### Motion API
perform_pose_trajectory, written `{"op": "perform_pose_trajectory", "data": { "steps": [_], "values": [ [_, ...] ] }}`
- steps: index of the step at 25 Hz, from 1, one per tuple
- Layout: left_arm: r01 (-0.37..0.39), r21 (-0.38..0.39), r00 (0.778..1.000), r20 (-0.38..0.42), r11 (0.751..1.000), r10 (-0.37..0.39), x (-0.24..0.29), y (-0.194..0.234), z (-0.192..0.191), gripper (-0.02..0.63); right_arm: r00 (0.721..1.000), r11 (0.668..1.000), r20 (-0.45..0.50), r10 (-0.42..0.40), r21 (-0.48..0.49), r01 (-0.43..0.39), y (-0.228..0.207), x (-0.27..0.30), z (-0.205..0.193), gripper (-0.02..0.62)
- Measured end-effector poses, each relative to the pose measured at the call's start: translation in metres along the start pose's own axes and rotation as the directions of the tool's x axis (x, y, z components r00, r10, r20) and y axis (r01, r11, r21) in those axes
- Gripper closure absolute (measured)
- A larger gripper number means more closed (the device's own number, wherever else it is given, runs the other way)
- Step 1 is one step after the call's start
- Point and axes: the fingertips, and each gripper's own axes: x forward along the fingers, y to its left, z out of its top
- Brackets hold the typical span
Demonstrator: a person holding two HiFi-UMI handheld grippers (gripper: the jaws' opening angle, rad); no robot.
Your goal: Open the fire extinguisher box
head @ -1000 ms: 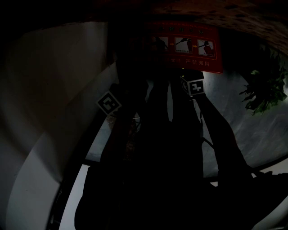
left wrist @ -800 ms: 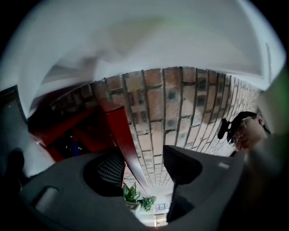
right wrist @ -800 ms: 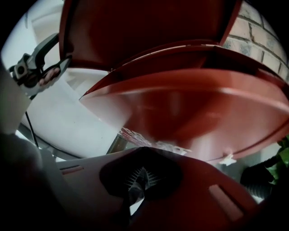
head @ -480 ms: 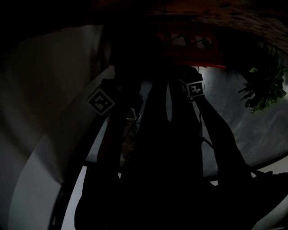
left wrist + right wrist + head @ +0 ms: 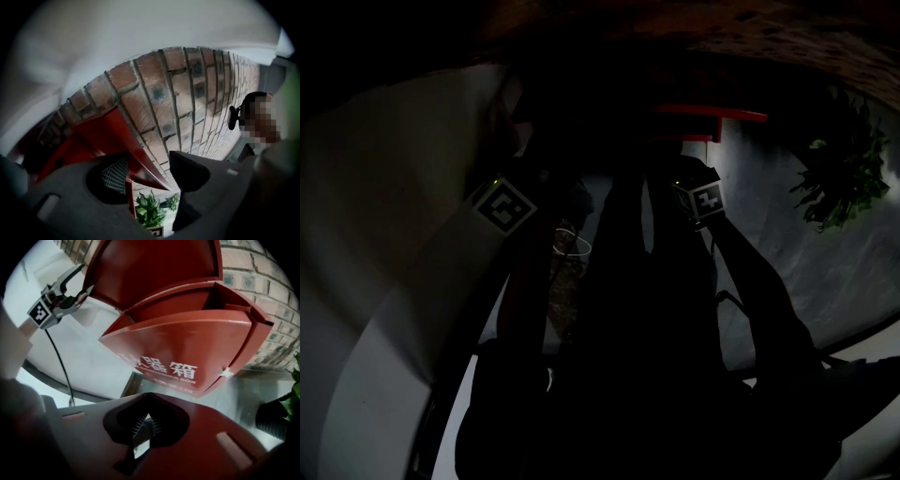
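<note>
The red fire extinguisher box (image 5: 187, 343) stands against the brick wall with white lettering on its front. Its lid (image 5: 154, 268) is swung up. In the right gripper view my left gripper (image 5: 80, 284) reaches the lid's left edge. In the left gripper view the lid's (image 5: 112, 136) thin edge lies against the left jaw, with the jaws of my left gripper (image 5: 150, 169) apart. My right gripper (image 5: 147, 397) is below the box front, its tips together with nothing visible between them. The head view is very dark; both marker cubes (image 5: 502, 206) (image 5: 705, 199) show below the lid's edge (image 5: 712, 114).
A brick wall (image 5: 187, 93) is behind the box. A potted plant (image 5: 844, 183) stands to the right, its black pot (image 5: 276, 413) on the grey floor. A white wall (image 5: 384, 234) lies on the left. A person (image 5: 258, 117) stands at the right of the left gripper view.
The lid has swung up: its picture label faced the head camera, now only its red edge shows. My left gripper moved left and up with it. The right gripper barely shifted.
</note>
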Motion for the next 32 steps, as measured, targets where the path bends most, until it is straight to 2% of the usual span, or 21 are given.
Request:
{"op": "perform_pose_trajectory", "data": {
  "steps": [5,8,14,26,32],
  "values": [
    [-0.031,0.026,0.999,0.009,0.999,0.030,0.004,0.002,0.001,0.325,0.997,0.996,-0.010,0.078,-0.032,-0.078,0.024,-0.013,0.004,0.598],
    [-0.064,0.046,0.998,0.025,0.997,0.063,0.008,0.004,0.001,0.325,0.996,0.995,-0.011,0.090,-0.029,-0.090,0.022,-0.013,-0.006,0.598],
    [-0.106,0.117,0.994,0.047,0.988,0.101,0.012,-0.002,0.008,0.325,0.994,0.993,0.013,0.113,-0.032,-0.113,0.038,-0.030,0.010,0.598],
    [-0.155,0.075,0.987,0.058,0.985,0.151,0.023,-0.009,0.020,0.325,0.984,0.984,0.049,0.169,-0.058,-0.166,0.070,-0.068,0.040,0.598],
    [-0.143,0.126,0.990,0.035,0.982,0.140,0.036,-0.018,0.023,0.324,0.978,0.979,0.069,0.196,-0.068,-0.191,0.076,-0.081,0.043,0.598]
  ]
}}
